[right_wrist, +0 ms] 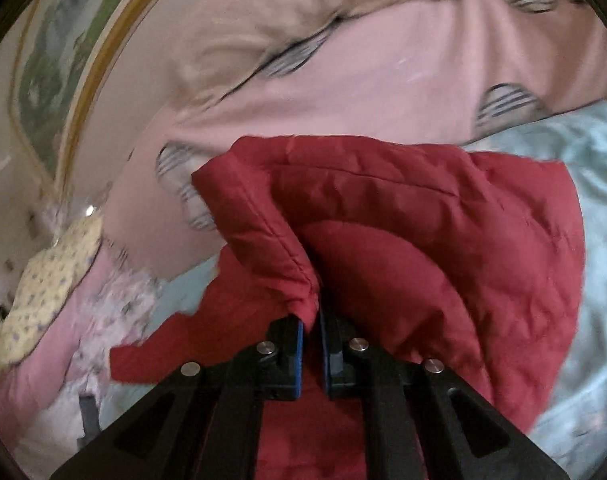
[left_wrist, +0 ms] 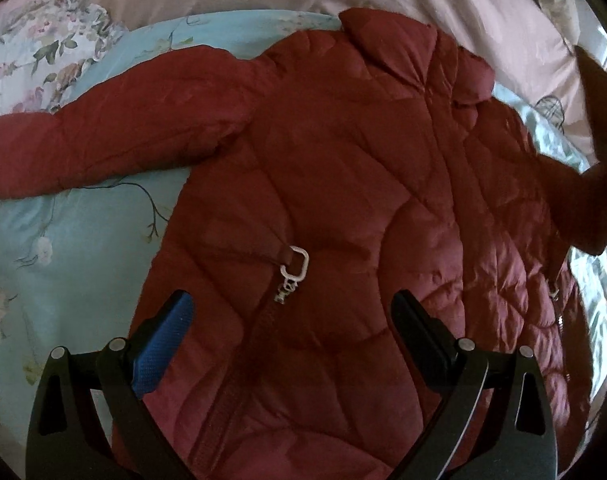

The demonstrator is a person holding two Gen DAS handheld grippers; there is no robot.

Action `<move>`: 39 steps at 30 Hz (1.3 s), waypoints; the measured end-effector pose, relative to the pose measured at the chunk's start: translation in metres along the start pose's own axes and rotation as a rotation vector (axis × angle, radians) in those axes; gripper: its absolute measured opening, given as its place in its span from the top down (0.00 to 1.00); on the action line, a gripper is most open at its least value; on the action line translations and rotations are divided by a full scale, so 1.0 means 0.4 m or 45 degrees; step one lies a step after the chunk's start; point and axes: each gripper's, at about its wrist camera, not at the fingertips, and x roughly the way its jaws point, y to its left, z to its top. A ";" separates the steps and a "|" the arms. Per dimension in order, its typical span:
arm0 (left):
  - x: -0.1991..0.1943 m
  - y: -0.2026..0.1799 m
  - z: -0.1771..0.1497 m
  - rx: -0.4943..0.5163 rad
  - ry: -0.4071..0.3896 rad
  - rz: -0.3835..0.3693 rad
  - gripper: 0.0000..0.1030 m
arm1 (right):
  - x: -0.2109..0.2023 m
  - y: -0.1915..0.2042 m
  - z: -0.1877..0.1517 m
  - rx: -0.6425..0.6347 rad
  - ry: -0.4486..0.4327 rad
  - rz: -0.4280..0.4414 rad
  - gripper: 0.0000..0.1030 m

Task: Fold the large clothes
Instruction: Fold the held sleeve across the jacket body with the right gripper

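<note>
A light-blue floral quilt [left_wrist: 63, 248] lies beside pink bedding [right_wrist: 343, 92].

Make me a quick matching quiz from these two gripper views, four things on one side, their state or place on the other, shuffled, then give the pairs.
1. left gripper
2. right gripper
3. zipper pull
4. light blue floral sheet

A. lying under the jacket
B. shut on a fold of the red jacket
C. open above the jacket front
D. resting on the jacket front

Pairs: 1-C, 2-B, 3-D, 4-A

Right gripper [right_wrist: 312, 320] jaws pinch red jacket [right_wrist: 423, 240] cuff.
</note>
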 end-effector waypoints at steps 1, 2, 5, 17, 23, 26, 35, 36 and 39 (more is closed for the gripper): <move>-0.001 0.004 0.002 -0.007 -0.001 -0.012 0.03 | 0.032 0.025 -0.011 -0.010 0.034 0.019 0.94; -0.003 0.013 0.006 -0.020 -0.003 -0.032 0.03 | 0.057 0.047 -0.023 -0.022 0.063 0.031 0.94; -0.008 0.036 0.013 -0.052 -0.010 -0.084 0.03 | 0.142 0.116 -0.067 -0.062 0.154 0.055 0.94; 0.005 0.113 0.093 -0.164 0.032 -0.282 0.03 | 0.360 0.249 -0.228 -0.208 0.361 0.057 0.94; 0.011 0.135 0.166 -0.201 0.034 -0.387 0.03 | 0.421 0.306 -0.276 -0.314 0.400 0.083 0.93; 0.025 0.145 0.216 -0.222 0.039 -0.430 0.03 | 0.438 0.329 -0.295 -0.373 0.406 0.093 0.88; 0.145 0.124 0.353 -0.324 0.183 -0.677 0.03 | 0.443 0.354 -0.329 -0.491 0.441 0.144 0.55; 0.168 0.113 0.359 -0.328 0.214 -0.709 0.05 | 0.441 0.360 -0.333 -0.502 0.440 0.152 0.53; 0.211 0.083 0.353 -0.282 0.281 -0.695 0.38 | 0.441 0.364 -0.339 -0.508 0.448 0.151 0.52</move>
